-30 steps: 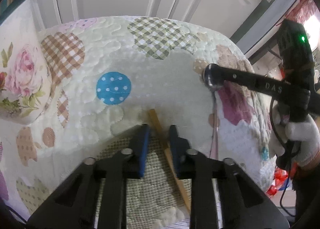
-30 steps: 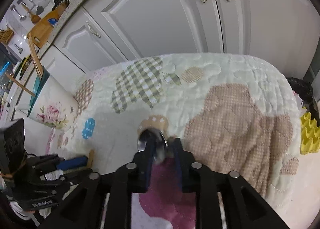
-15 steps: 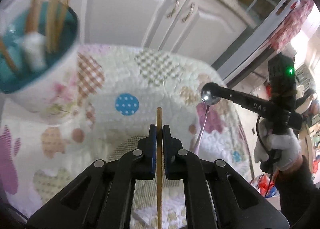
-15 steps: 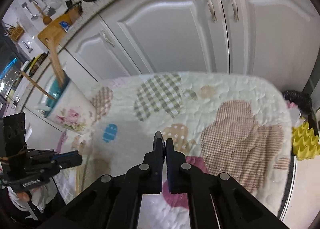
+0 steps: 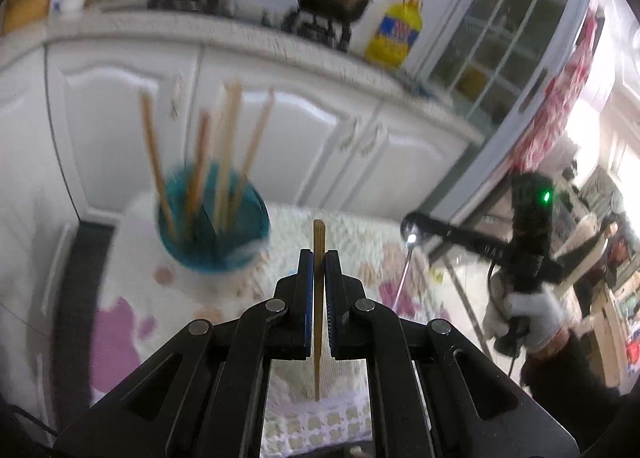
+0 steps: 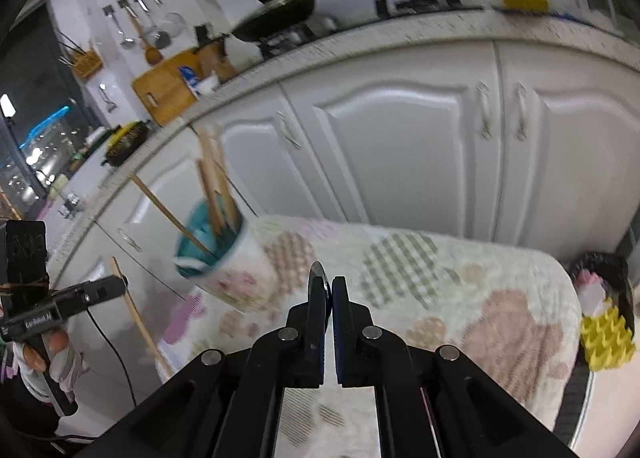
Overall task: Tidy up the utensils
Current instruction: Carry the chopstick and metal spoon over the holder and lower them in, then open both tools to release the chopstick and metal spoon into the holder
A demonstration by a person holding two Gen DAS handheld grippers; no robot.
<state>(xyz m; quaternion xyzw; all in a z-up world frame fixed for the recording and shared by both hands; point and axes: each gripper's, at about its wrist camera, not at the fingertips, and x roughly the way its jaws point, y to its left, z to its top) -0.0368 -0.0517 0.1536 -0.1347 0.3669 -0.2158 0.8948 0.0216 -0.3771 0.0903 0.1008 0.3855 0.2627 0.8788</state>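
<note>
With both tools loaded, step in hand is carry-to-holder. Left gripper (image 5: 319,258) pinches a thin wooden chopstick (image 5: 318,298); right gripper (image 6: 327,286) pinches a metal spoon (image 5: 409,236). Floral teal-lined utensil cup (image 5: 212,234) sits at ten o'clock. Next: align over rim, lower, release.

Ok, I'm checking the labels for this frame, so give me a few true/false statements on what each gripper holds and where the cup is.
1. The left gripper is shut on a chopstick. True.
2. The right gripper holds nothing. False: it is shut on a spoon, whose handle hangs down.
3. The cup already has chopsticks in it. True.
4. The cup lies on its side. False: it stands upright on the quilt.
5. The held chopstick is in the cup. False: it is apart from it, to its right in the left view.
</note>
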